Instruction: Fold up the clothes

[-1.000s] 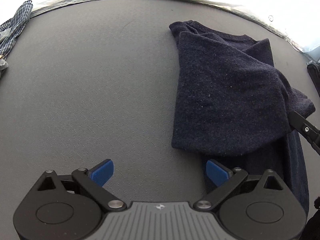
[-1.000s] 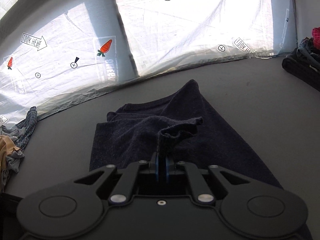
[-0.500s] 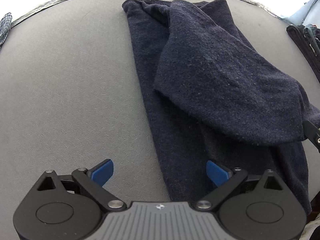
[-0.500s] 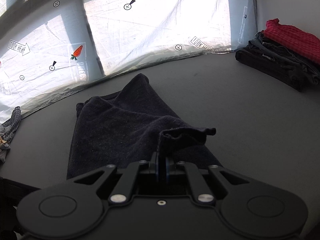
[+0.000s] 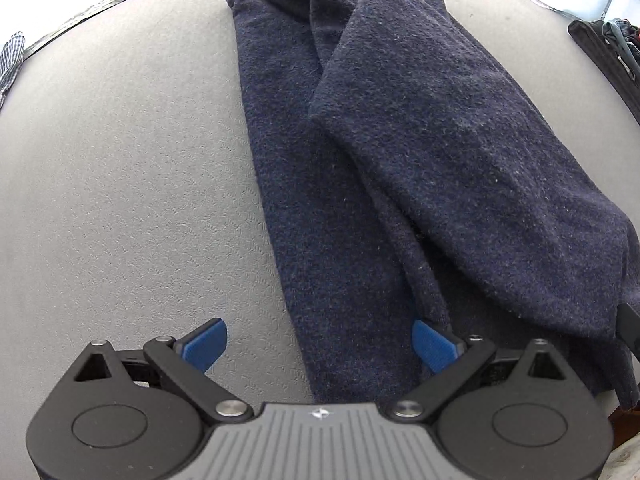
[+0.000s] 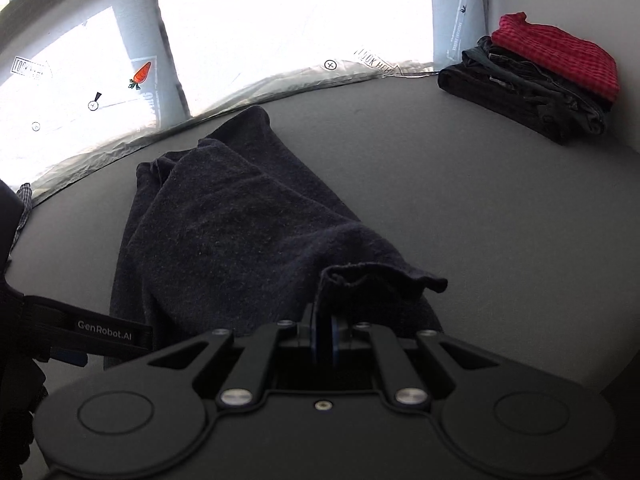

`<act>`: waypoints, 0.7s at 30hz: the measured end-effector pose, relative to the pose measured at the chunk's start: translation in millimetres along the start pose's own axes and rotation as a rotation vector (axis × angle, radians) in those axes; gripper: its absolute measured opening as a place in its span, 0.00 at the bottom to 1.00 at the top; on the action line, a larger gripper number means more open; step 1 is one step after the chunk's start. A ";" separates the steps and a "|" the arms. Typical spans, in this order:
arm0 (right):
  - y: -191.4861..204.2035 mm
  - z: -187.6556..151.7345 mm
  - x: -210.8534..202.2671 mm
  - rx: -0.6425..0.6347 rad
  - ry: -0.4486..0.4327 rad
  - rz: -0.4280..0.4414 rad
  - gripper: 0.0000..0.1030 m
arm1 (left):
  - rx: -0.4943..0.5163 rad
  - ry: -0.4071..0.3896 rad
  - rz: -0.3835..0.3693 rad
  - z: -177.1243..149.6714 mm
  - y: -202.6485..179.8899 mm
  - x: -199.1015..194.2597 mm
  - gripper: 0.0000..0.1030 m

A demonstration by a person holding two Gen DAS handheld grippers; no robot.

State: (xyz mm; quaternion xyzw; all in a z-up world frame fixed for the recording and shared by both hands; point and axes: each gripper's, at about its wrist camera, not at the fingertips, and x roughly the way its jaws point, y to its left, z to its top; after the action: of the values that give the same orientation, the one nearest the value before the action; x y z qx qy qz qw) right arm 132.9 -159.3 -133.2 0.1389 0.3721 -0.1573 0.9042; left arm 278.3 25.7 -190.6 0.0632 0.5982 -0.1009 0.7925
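A dark navy knitted garment (image 5: 400, 152) lies lengthwise on the grey table (image 5: 120, 200), its right part folded over and lifted. My left gripper (image 5: 320, 344) hangs open just above the garment's near left edge, one blue pad over bare table and the other over the cloth. In the right wrist view the same garment (image 6: 224, 236) stretches away from me. My right gripper (image 6: 323, 330) is shut on a raised corner of it, the hem (image 6: 380, 276) bunched above the pads. The tip of that gripper (image 5: 630, 326) shows at the left wrist view's right edge.
A stack of folded clothes (image 6: 532, 84), red checked piece on top, sits at the table's far right corner. A checked cloth (image 5: 10, 60) lies at the far left edge. A bright white sheet with printed marks (image 6: 280, 32) backs the table.
Both grippers have moved across the table. The right one has drawn the held corner over, so the garment lies longer and flatter. The left gripper now hangs over the garment's near edge, still open.
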 end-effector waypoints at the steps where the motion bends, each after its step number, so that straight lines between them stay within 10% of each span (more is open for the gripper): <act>1: -0.7 -3.0 0.4 0.004 0.012 0.000 0.07 | -0.003 0.001 -0.002 -1.9 1.2 0.4 0.96; 14: -5.7 -23.3 12.5 0.035 0.141 -0.002 0.09 | -0.010 0.007 0.002 -20.5 12.0 8.1 1.00; 21: -13.8 -13.0 -2.8 0.051 0.147 -0.029 0.30 | -0.012 0.001 -0.010 -24.2 13.0 11.0 1.00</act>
State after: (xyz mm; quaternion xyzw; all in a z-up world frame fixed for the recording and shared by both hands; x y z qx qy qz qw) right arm 117.5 -166.5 -142.0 0.1676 0.4353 -0.1693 0.8682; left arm 261.6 42.8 -208.1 0.0553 0.5996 -0.1012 0.7920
